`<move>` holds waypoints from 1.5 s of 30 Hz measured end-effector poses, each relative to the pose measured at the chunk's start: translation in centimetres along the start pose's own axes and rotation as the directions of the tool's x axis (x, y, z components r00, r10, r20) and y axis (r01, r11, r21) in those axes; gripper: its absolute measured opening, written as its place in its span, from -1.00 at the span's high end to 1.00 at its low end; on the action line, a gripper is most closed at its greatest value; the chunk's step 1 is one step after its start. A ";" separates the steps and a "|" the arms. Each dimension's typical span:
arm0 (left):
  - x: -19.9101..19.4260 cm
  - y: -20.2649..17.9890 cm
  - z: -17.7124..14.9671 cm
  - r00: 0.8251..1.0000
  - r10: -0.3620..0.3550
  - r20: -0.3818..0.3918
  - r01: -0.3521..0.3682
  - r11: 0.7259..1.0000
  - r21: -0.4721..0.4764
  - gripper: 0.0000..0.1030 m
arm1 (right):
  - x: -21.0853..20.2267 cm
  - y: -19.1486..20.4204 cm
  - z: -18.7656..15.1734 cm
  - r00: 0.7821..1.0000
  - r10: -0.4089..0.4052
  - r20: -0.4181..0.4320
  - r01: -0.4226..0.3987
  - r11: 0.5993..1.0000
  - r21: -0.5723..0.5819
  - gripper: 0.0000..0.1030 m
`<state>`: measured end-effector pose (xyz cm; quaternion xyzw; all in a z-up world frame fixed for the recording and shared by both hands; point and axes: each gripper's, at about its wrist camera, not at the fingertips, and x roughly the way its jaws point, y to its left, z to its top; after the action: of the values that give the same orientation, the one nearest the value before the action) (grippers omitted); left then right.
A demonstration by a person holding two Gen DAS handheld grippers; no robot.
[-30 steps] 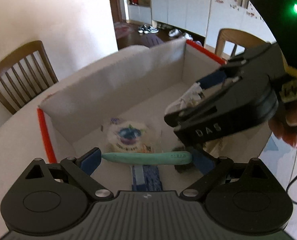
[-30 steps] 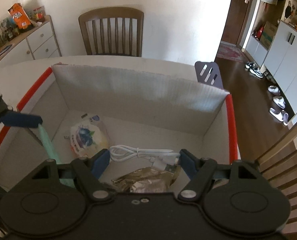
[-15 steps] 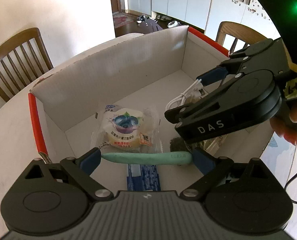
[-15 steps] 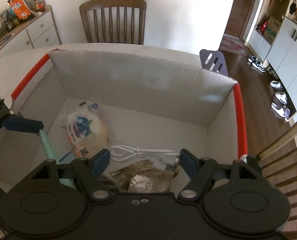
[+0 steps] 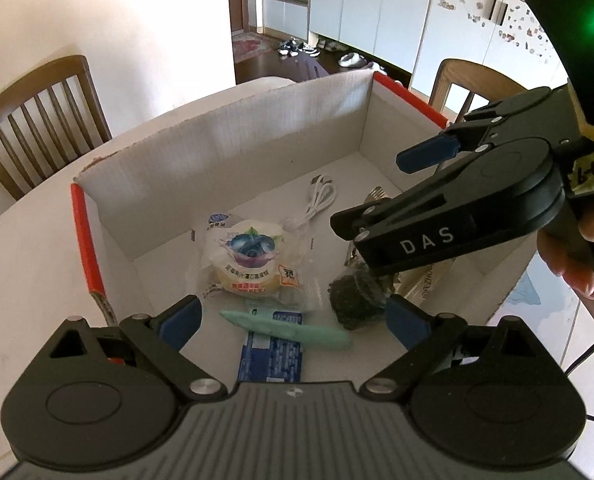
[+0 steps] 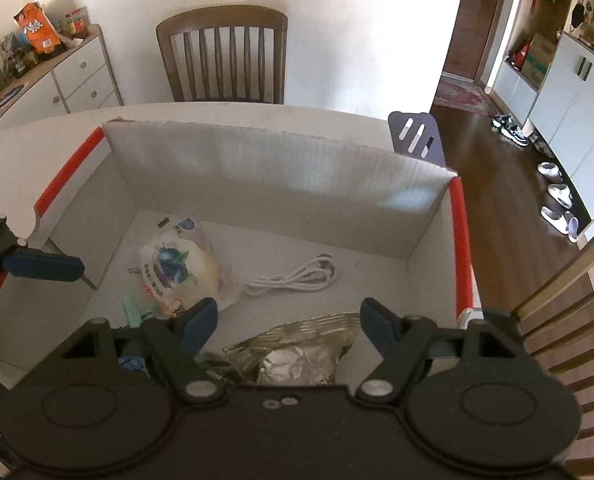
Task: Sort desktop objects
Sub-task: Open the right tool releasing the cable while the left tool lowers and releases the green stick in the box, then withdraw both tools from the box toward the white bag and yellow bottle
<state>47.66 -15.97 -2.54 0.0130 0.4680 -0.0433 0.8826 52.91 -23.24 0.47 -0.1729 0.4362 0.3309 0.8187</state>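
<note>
The box (image 6: 281,184) was white corrugated cardboard, matt, with rough torn top edges and glossy red tape (image 6: 459,240) along its side rims. The snack wrapper (image 5: 253,260) was clear glossy plastic film, crinkled. The cable (image 6: 293,278) looked like smooth white plastic. The green tool (image 5: 285,326) had a matt, smooth finish. The far chair (image 6: 223,60) was brown wood with a slight sheen. The foil bag (image 6: 297,356) looked shiny and wrinkled.
</note>
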 end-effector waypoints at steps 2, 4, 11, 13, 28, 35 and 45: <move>-0.6 -0.2 0.0 1.000 -0.001 0.010 0.001 1.000 -0.001 -0.92 | -0.4 0.2 0.0 1.000 0.001 0.005 -0.001 1.000 -0.003 -0.51; -1.3 -0.3 0.0 1.000 0.001 0.022 -0.001 1.000 0.001 -0.91 | -1.0 0.3 0.1 1.000 0.000 0.011 0.000 1.000 -0.008 -0.51; -4.5 -0.9 -0.3 0.997 -0.001 0.075 0.001 1.000 0.000 -0.91 | -3.9 1.0 -0.1 0.999 -0.001 0.050 0.001 1.000 -0.010 -0.51; -5.4 -1.0 -0.6 0.996 0.003 0.089 -0.003 1.000 0.002 -0.91 | -4.9 1.3 -0.2 0.998 0.003 0.066 -0.002 1.000 -0.008 -0.51; -14.2 0.4 -3.5 0.974 0.011 0.225 -0.015 1.000 0.016 -0.91 | -11.9 4.1 -1.5 0.985 -0.033 0.168 0.031 0.999 0.018 -0.52; -18.3 2.2 -5.3 0.957 0.002 0.291 -0.006 1.000 0.013 -0.91 | -14.7 6.6 -2.9 0.978 -0.061 0.199 0.056 0.998 0.031 -0.52; -21.8 4.8 -8.4 0.946 -0.025 0.322 0.020 1.000 0.018 -0.92 | -16.2 11.4 -4.6 0.976 -0.071 0.207 0.063 0.997 0.048 -0.52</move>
<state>28.99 -9.22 10.72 0.0071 0.3173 -0.0582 0.9465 35.73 -23.98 11.35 -0.1348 0.3486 0.3102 0.8741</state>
